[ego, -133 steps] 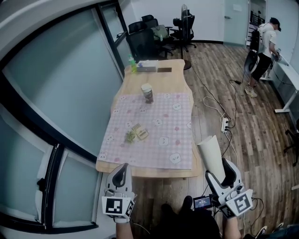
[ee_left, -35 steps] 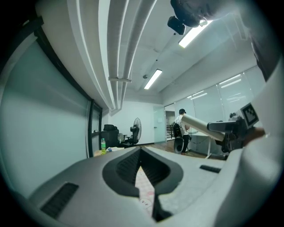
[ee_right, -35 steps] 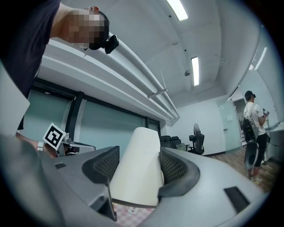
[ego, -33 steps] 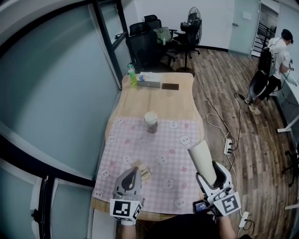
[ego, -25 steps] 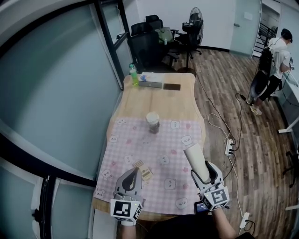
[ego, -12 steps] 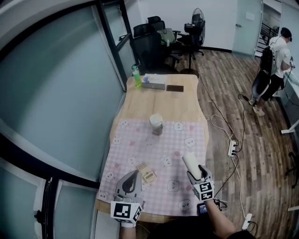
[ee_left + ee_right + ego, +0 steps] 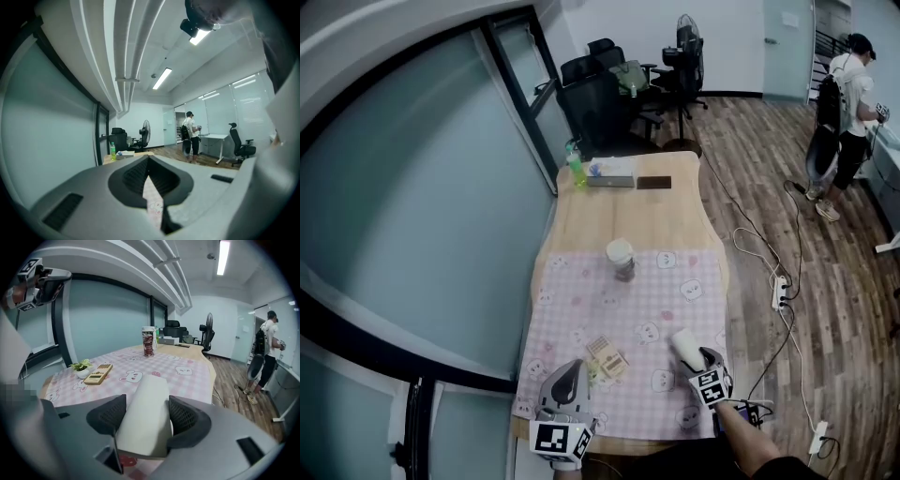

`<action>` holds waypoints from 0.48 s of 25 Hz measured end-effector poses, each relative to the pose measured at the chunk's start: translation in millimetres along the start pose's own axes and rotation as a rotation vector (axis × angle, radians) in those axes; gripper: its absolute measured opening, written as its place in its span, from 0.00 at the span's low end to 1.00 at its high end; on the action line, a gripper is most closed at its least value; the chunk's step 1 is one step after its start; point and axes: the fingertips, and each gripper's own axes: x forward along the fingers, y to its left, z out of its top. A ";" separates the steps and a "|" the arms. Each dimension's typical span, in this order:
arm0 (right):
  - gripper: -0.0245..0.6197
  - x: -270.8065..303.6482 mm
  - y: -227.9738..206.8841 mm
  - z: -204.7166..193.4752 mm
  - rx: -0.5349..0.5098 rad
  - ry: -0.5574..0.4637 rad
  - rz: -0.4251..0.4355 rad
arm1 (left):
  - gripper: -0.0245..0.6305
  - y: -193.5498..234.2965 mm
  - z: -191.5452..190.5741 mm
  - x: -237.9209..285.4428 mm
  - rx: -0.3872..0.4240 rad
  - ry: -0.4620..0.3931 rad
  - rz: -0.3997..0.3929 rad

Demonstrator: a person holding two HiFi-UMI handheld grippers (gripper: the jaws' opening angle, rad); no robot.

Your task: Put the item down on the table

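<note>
A white paper roll is clamped in my right gripper over the pink checked tablecloth, near the table's front right corner. In the right gripper view the roll fills the gap between the jaws of that gripper and points toward the far end of the table. Whether its far end touches the cloth cannot be told. My left gripper is shut on nothing above the front left of the cloth. Its jaws meet with only a thin slit between them.
A calculator and a small potted plant lie just ahead of the left gripper. A lidded cup stands mid-table. A green bottle, a grey box and a dark phone sit at the far end. Office chairs stand beyond. A person stands at the far right.
My right gripper has carried the roll forward and left, from off the table's right edge to low over the cloth. The left gripper has hardly moved.
</note>
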 end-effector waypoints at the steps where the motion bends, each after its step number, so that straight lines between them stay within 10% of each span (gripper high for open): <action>1: 0.50 3.0 1.0 -4.2 -0.004 0.011 0.003 | 0.04 1.0 -0.7 0.1 0.000 0.005 0.002; 12: 0.50 18.8 4.4 -33.1 -0.021 0.063 0.007 | 0.04 2.9 -4.2 1.9 0.013 0.024 -0.002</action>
